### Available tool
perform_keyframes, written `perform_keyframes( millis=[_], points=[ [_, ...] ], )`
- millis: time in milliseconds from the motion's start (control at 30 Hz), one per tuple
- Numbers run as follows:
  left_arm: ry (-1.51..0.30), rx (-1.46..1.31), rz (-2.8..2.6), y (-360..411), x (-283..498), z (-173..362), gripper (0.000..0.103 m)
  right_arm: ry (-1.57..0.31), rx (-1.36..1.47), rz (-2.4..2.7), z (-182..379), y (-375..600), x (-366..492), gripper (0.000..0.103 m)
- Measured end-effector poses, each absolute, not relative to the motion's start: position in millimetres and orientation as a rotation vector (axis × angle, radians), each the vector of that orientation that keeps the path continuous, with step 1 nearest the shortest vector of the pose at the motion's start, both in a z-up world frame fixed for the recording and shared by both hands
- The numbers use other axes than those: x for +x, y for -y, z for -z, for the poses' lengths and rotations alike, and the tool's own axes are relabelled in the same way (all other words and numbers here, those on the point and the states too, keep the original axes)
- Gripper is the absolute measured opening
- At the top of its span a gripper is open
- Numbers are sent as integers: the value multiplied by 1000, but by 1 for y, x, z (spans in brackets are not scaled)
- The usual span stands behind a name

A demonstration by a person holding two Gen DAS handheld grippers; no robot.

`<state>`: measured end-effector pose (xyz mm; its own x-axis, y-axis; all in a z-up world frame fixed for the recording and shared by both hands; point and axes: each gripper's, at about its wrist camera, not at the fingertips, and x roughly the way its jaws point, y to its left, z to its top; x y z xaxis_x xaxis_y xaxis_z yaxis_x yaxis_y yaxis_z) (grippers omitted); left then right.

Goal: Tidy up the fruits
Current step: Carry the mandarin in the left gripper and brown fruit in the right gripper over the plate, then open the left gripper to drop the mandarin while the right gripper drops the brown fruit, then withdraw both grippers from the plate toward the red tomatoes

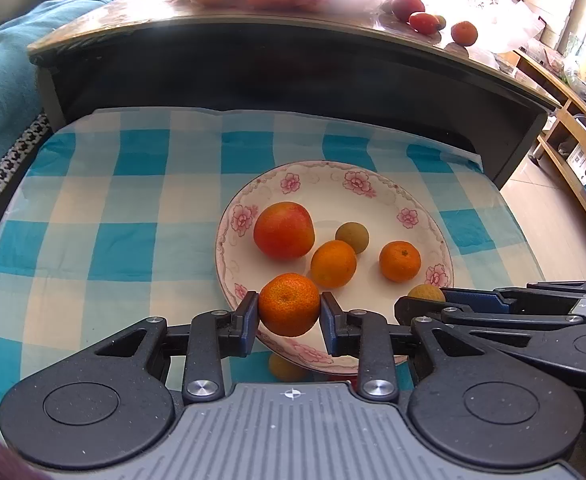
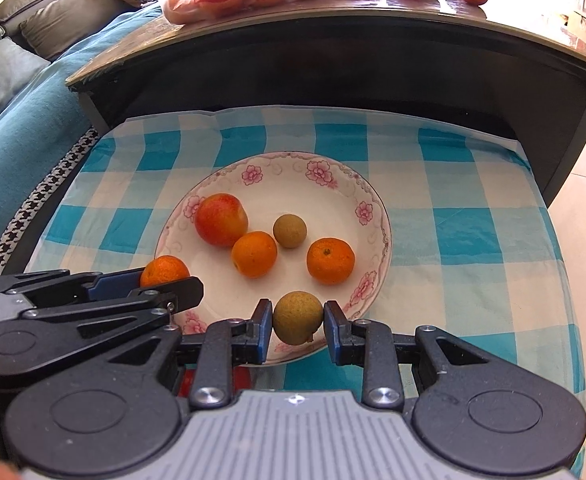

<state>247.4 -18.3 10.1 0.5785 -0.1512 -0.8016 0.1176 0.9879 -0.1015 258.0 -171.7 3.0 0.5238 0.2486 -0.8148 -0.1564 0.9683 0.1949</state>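
My left gripper (image 1: pixel 289 312) clamps a mandarin (image 1: pixel 289 304); my right gripper (image 2: pixel 297 324) clamps a brown-green fruit (image 2: pixel 297 317), both over the plate's (image 2: pixel 333 188) near rim.

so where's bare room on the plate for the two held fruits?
Free: far half of the plate, behind the apple and small longan; also the near-right strip by the right mandarin. Crowded: centre, around the middle mandarin. The left gripper holds a mandarin, the right gripper a longan.
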Motion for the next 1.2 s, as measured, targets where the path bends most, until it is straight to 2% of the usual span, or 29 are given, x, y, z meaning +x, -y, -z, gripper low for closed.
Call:
perform_keyframes(
  millis=[700, 1200],
  points=[
    [-898, -48, 168, 19, 241, -23, 46, -954, 137, -221, -10, 177, 255, 32],
    [-879, -38, 200, 15, 206, -32, 50, -934, 131, -226, -27, 176, 222, 33]
  ],
)
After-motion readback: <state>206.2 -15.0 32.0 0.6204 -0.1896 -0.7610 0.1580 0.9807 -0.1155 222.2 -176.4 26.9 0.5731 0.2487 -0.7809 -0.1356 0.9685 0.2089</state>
